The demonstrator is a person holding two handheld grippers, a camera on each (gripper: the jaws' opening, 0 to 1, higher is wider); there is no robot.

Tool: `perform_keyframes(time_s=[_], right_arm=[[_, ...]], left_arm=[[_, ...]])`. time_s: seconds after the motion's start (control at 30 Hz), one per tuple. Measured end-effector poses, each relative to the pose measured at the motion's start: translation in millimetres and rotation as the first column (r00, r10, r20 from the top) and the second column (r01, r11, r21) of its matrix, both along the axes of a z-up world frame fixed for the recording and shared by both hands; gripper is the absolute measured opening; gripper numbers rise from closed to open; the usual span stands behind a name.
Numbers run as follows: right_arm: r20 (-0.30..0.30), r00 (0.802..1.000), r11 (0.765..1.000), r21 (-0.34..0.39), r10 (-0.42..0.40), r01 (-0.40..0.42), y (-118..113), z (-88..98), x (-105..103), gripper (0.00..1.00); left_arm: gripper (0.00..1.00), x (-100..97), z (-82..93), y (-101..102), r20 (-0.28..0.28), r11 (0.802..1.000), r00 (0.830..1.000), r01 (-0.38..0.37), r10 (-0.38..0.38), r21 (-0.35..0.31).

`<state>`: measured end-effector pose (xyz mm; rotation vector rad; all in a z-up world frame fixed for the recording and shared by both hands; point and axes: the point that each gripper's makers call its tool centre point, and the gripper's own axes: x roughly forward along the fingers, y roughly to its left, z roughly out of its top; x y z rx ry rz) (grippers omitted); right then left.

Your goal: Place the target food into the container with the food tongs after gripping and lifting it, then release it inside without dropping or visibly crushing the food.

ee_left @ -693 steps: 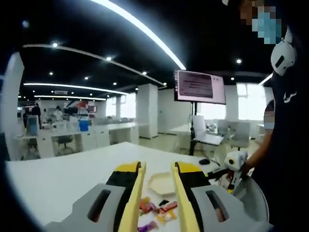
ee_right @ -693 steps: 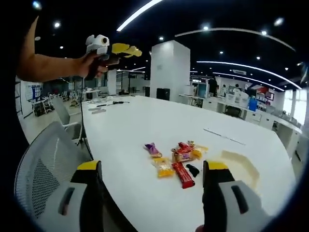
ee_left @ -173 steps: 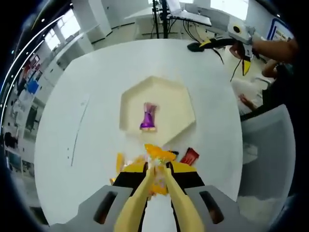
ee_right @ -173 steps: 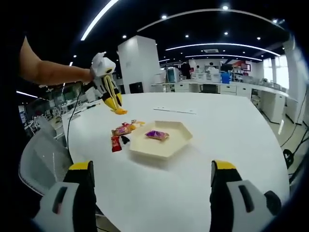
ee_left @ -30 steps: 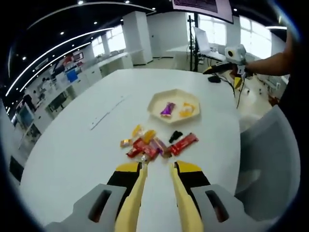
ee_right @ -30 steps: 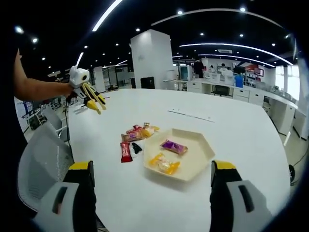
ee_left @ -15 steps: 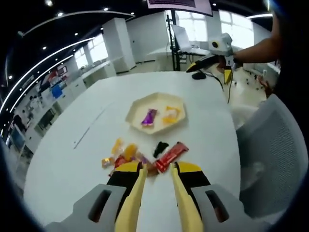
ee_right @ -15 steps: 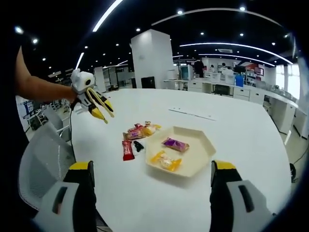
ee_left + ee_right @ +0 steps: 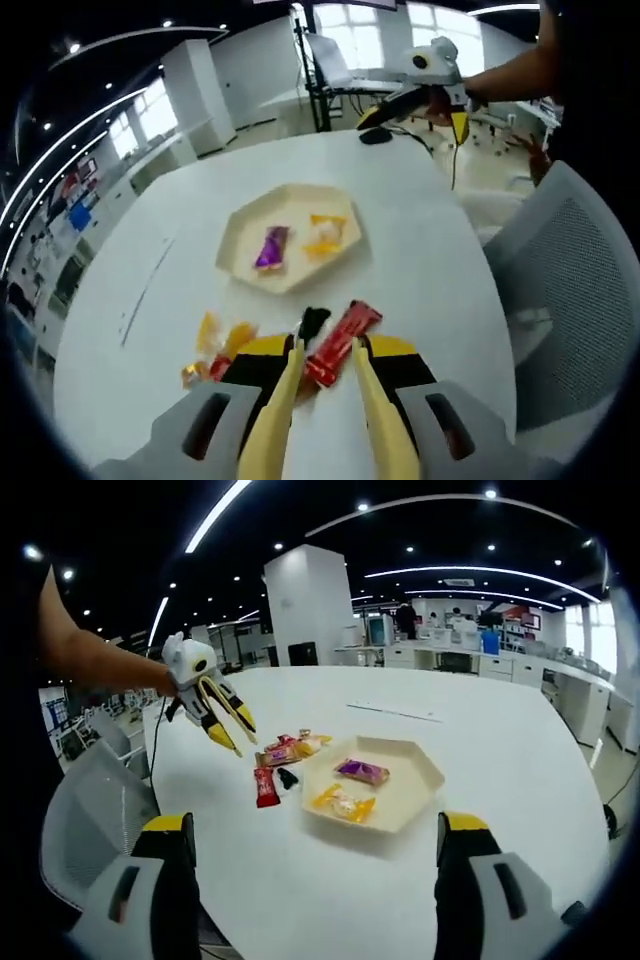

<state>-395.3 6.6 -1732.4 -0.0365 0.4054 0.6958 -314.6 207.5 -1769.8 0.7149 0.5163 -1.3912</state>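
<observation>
The left gripper (image 9: pixel 327 365), its tongs slightly apart and holding nothing, is hovering above a red snack bar (image 9: pixel 342 343) on the white table (image 9: pixel 430 260). The hexagonal tray (image 9: pixel 240 230) is holding 2 snacks. The next move is probably lowering and clamping gently. The right gripper (image 9: pixel 312 880) is waiting, jaws wide apart. Wrappers behind the tongs are partly hidden.

Lighting: bright, even; ceiling strips and spots overhead, daylight windows beyond the tongs (image 9: pixel 327 385). Counter (image 9: pixel 480 770) glares white ahead of them; faint shadows. Strong fisheye bending at edges; background soft, slightly blurred.
</observation>
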Motion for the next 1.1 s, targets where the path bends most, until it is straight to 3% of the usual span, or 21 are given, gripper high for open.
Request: perform_keyframes(time_s=[0.07,0.4,0.6,0.83,0.9,1.0,1.07,1.1], right_arm=[[-0.005,1.000,1.000,0.000,0.000,0.000,-0.6,-2.2,-1.5,0.99],[-0.009,1.000,1.000,0.000,-0.028,0.028,-9.3,-4.2,-6.0,0.99],[-0.023,0.999,0.999,-0.006,-0.038,0.038,-14.8,-7.9,-9.6,0.99],[-0.028,0.998,0.999,-0.003,-0.052,0.051,-18.1,-9.2,-10.3,0.99],[-0.029,0.998,0.999,-0.002,-0.053,0.052,-17.6,-9.3,-10.3,0.99],[-0.031,0.998,0.999,-0.001,-0.054,0.054,-16.8,-10.0,-10.1,0.99],[-0.034,0.998,0.999,-0.001,-0.053,0.053,-16.6,-11.5,-9.7,0.99],[-0.035,0.998,0.999,-0.002,-0.052,0.052,-16.3,-11.7,-9.8,0.99]], left_arm=[[0.24,-0.1,-6.6,-1.5,-0.026,1.000,1.000,0.009,-0.009,0.022],[0.24,-1.0,-33.9,-14.6,-0.039,0.986,0.992,0.127,-0.124,0.104],[0.24,0.9,-45.5,-20.8,-0.059,0.983,0.990,0.135,-0.129,0.120],[0.24,0.0,-45.3,-21.5,-0.115,0.984,0.985,0.144,-0.132,0.109],[0.24,-7.5,-47.3,-18.8,-0.166,0.982,0.977,0.151,-0.131,0.115],[0.24,-10.1,-47.6,-17.8,-0.174,0.982,0.976,0.151,-0.130,0.112],[0.24,-16.3,-46.7,-15.8,-0.238,0.986,0.966,0.133,-0.105,0.104],[0.24,-15.2,-46.7,-15.5,-0.220,0.984,0.968,0.143,-0.117,0.105]])
